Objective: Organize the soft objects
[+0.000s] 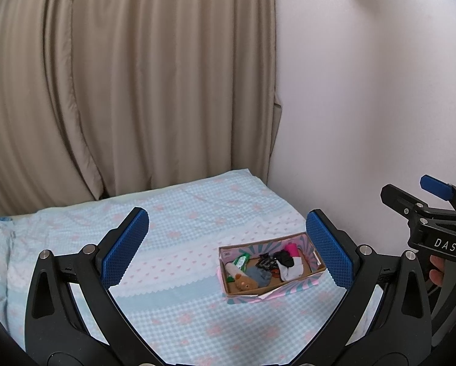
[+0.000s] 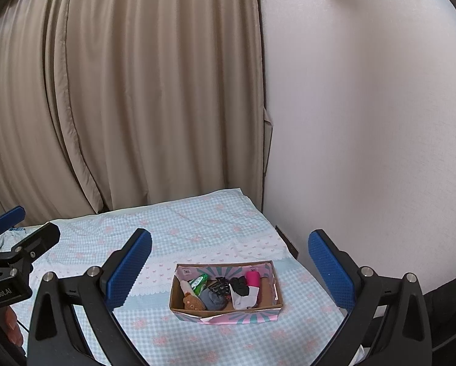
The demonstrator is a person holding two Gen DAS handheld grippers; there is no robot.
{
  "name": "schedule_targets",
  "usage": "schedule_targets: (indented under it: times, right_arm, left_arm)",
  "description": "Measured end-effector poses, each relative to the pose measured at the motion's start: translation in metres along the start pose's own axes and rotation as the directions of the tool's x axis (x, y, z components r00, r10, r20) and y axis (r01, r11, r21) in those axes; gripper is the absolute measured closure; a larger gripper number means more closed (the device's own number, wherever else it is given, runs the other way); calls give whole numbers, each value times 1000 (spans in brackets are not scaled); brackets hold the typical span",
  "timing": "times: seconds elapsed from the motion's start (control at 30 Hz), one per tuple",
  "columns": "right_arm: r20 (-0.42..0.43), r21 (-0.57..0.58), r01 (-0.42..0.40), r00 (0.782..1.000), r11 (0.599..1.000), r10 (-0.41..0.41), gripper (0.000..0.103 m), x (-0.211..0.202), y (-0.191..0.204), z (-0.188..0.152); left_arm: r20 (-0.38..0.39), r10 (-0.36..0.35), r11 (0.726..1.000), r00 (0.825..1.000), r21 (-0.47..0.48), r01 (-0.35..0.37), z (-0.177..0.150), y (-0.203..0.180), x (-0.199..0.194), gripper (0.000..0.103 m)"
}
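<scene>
Bed (image 2: 197,222); box (image 2: 228,312) beyond spread jaws.

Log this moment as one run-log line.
left gripper: open, empty | right gripper: open, empty | box: on bed, holds soft items | both grippers apart from box

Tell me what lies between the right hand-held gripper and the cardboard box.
Only bare checked bedsheet between the right hand-held gripper and the cardboard box, seen in the right wrist view.

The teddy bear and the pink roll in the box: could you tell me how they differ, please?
The teddy bear is brown and fuzzy; the pink roll is bright magenta and smooth-looking. The teddy bear lies at the box's near left corner, the pink roll stands by its far wall, right of middle. Both are small and rest inside the box.
</scene>
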State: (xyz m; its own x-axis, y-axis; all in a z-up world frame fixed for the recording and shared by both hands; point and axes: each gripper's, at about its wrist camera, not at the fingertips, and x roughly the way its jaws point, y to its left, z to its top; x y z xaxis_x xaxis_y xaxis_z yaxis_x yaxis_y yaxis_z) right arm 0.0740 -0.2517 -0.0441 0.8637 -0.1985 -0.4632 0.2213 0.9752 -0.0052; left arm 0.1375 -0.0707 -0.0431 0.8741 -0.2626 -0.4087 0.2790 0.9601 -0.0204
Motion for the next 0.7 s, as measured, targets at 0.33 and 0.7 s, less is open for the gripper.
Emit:
schedule_targets:
  times: [0.33,0.7]
  right_arm:
    - [3,-1,-3,1000,1000,3,1,1,1,2]
    - [9,3,-6,1000,1000,6,1,7,-4,4]
  left_arm:
    - [-8,2,1000,1000,-6,-2,1,3,1,0]
    - [-4,5,1000,1000,-7,-5,0,5,6,0]
